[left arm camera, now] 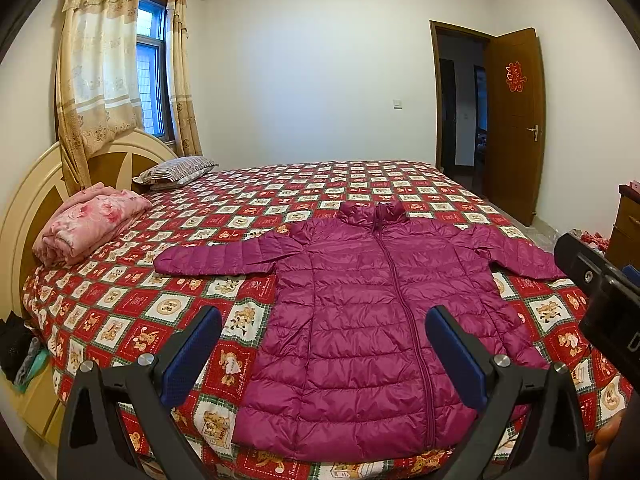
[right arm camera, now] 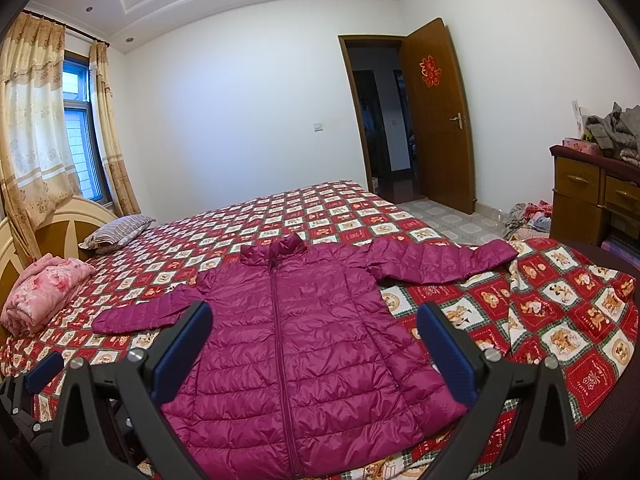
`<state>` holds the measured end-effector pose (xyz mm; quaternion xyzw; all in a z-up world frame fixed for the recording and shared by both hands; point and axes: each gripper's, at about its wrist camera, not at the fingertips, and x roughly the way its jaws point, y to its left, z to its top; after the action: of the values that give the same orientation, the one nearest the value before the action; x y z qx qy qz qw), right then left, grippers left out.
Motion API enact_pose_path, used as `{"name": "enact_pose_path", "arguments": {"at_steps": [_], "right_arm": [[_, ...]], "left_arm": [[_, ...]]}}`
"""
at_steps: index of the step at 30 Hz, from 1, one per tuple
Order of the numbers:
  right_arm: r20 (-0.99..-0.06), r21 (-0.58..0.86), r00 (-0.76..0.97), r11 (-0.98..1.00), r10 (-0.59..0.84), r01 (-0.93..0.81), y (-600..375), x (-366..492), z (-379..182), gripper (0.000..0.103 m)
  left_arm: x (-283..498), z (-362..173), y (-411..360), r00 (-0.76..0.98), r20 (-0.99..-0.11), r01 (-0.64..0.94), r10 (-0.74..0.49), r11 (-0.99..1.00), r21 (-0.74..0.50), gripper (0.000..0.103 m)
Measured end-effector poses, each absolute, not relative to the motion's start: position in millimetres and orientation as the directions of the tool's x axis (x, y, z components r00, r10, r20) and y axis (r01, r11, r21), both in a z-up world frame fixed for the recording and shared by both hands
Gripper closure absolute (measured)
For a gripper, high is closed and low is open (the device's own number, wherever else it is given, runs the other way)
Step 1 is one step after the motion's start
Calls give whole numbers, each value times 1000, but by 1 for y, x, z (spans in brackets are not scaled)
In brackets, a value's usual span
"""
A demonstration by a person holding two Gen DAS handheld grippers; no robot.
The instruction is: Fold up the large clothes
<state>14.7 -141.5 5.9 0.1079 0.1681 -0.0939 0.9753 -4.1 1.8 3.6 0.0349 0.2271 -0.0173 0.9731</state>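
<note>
A magenta puffer jacket lies flat and zipped on the bed, front up, both sleeves spread out; it also shows in the right wrist view. My left gripper is open and empty, held above the jacket's hem near the bed's front edge. My right gripper is open and empty, also above the lower part of the jacket. The left gripper's finger shows at the right wrist view's lower left.
The bed has a red checked cover. A folded pink blanket and a striped pillow lie by the headboard. A wooden dresser with clothes stands at the right, clothes on the floor beside it. An open door is at the back.
</note>
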Motion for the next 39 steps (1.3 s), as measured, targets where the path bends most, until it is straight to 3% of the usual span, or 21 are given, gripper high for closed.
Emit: {"name": "enact_pose_path", "arguments": {"at_steps": [25, 31, 39], "right_arm": [[-391, 171, 908, 958, -149, 230, -145, 23, -5, 0], [-432, 157, 879, 943, -202, 293, -169, 45, -18, 0], [-528, 160, 810, 907, -255, 389, -221, 86, -35, 0]], "left_arm": [[2, 0, 3, 899, -436, 54, -25, 997, 53, 1], [37, -14, 8, 872, -482, 98, -84, 995, 3, 1], [101, -32, 18, 837, -544, 93, -64, 995, 25, 1]]}}
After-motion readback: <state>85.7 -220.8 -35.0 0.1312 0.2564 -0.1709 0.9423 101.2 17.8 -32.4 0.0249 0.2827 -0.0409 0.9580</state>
